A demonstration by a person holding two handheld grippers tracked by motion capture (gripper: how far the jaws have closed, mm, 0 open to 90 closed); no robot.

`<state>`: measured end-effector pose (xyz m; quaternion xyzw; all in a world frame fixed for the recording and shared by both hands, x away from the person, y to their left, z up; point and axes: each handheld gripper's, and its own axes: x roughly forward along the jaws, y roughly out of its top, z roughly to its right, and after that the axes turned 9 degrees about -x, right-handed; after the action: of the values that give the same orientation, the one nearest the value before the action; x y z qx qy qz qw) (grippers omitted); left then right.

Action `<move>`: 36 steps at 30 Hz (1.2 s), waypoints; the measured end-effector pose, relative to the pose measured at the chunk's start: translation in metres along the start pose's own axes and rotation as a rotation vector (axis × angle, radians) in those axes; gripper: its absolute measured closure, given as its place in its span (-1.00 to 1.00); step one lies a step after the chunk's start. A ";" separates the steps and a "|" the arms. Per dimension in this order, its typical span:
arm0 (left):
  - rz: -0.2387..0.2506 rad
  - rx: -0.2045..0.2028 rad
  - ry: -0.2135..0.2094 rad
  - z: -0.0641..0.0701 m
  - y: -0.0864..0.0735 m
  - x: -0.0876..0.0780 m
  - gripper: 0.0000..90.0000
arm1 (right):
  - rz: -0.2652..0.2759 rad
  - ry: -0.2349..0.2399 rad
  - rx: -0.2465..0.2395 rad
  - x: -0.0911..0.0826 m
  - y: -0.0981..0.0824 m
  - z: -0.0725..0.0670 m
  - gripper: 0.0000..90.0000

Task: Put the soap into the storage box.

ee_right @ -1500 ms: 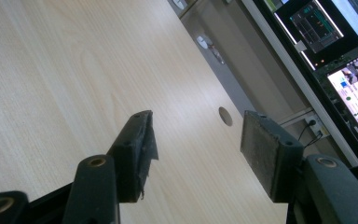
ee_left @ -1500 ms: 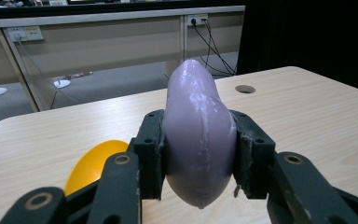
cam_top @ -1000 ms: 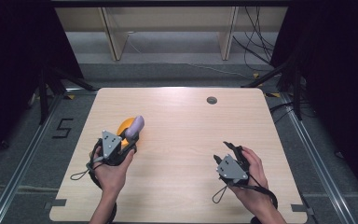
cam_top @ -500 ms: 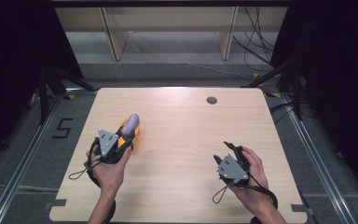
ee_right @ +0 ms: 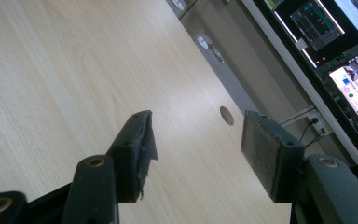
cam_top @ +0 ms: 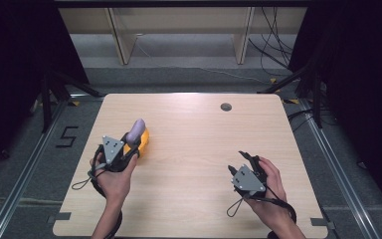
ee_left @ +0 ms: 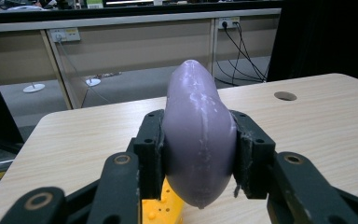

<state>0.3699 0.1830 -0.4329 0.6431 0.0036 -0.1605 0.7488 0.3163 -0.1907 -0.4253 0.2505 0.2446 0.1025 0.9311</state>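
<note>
My left gripper [cam_top: 131, 144] is shut on a smooth purple eggplant-shaped object [cam_top: 138, 130] at the table's left side. In the left gripper view the purple object [ee_left: 198, 140] stands upright between the two black pads, and its tip rises above them. Under it sits a yellow studded piece [ee_left: 161, 210], which in the high view lies as a yellow block [cam_top: 144, 142] right beside the jaws. Whether the purple object touches it I cannot tell. My right gripper [cam_top: 247, 160] rests at the right front of the table, open. Nothing sits between its pads [ee_right: 266, 149].
The light wooden table [cam_top: 194, 149] has a round cable hole [cam_top: 226, 106] near its far edge, also seen as the hole [ee_right: 227, 115]. Beyond the table are a low shelf, cables on the floor and dark stands on both sides.
My left gripper has shifted slightly to the left with the purple object still in it, and less of the yellow piece shows. The right hand has stayed where it was.
</note>
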 end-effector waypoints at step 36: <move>0.004 -0.014 0.054 -0.018 0.002 0.018 0.31 | -0.001 -0.006 0.015 0.000 0.000 -0.001 -0.03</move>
<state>0.3909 0.1964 -0.4377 0.6419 0.0236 -0.1417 0.7532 0.3155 -0.1903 -0.4263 0.2578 0.2426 0.0991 0.9300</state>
